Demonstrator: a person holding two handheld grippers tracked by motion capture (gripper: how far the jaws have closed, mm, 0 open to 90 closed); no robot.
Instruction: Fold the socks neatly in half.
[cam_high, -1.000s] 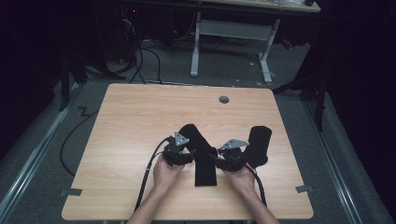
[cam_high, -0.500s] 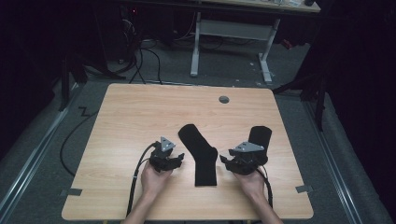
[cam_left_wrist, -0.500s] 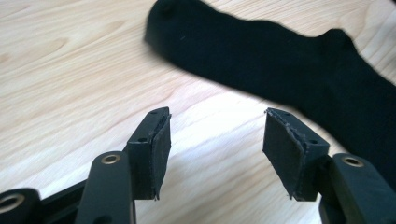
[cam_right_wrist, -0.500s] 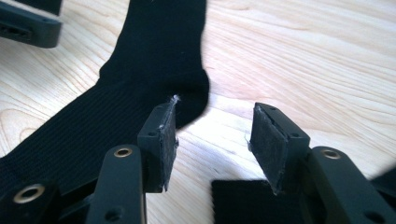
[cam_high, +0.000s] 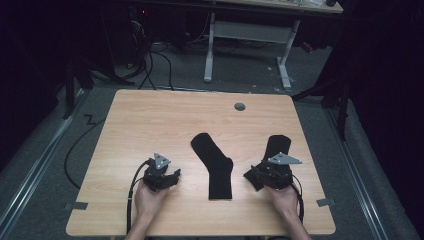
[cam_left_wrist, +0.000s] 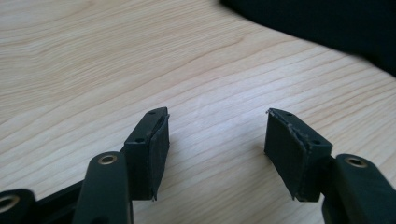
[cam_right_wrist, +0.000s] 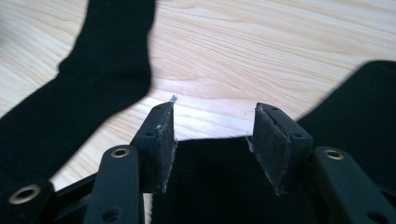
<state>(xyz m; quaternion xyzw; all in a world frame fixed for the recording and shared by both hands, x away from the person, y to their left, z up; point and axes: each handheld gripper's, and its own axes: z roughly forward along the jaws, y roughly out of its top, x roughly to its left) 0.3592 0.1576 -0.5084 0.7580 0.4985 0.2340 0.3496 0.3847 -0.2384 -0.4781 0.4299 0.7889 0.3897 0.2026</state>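
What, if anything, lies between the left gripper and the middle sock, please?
Nothing visible: bare table runs from the open left gripper to the middle sock. The other sock lies farther right, under the right gripper.

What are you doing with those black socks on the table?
A person holds a gripper in each hand at a wooden table with two black socks. The middle sock lies flat between the hands. The left gripper is open over bare wood, its jaws just opened wider, nothing between them. The right gripper is open, its jaws astride the edge of the right sock, not pressing on it.
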